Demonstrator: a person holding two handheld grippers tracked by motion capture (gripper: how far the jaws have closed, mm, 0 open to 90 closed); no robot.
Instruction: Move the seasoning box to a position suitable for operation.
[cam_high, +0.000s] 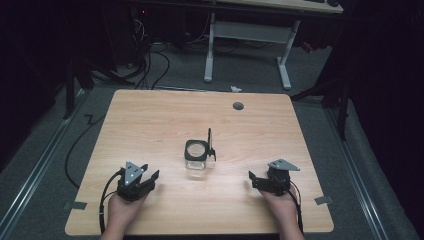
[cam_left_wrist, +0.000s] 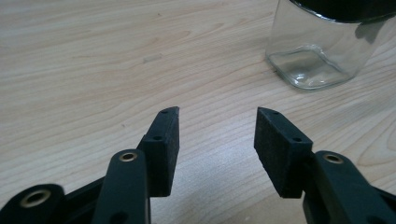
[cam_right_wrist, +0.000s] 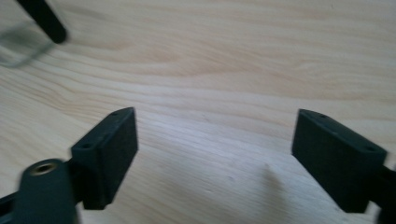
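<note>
The big wooden table (cam_high: 150, 125) has a lot of bare top, and one thing stands near its middle: a square glass jar (cam_high: 195, 159) with a black rim. Its black lid (cam_high: 211, 145) is up on edge at the jar's right side, so the jar looks open, though the high view is too small to say if the lid is hinged on. I cannot see anything inside the jar.

The work looks like it is at the start. Both hands rest near the front edge of the table, well apart from the jar, one on each side of it. The left gripper (cam_high: 150, 176) has its jaws wide apart with nothing between them, and in the left gripper view the jar (cam_left_wrist: 317, 51) stands up ahead and off to the right. The right gripper (cam_high: 254, 179) has its jaws wide apart too, with only bare wood between them.

The next move, I think, is to reach in to the jar. One gripper would need to hold the glass body still while the other takes the lid.

Around the table the room is dark. A grey floor, black cables (cam_high: 150, 70) and the white legs of another desk (cam_high: 210, 50) lie behind. A small dark round cap (cam_high: 238, 105) sits near the far edge.
</note>
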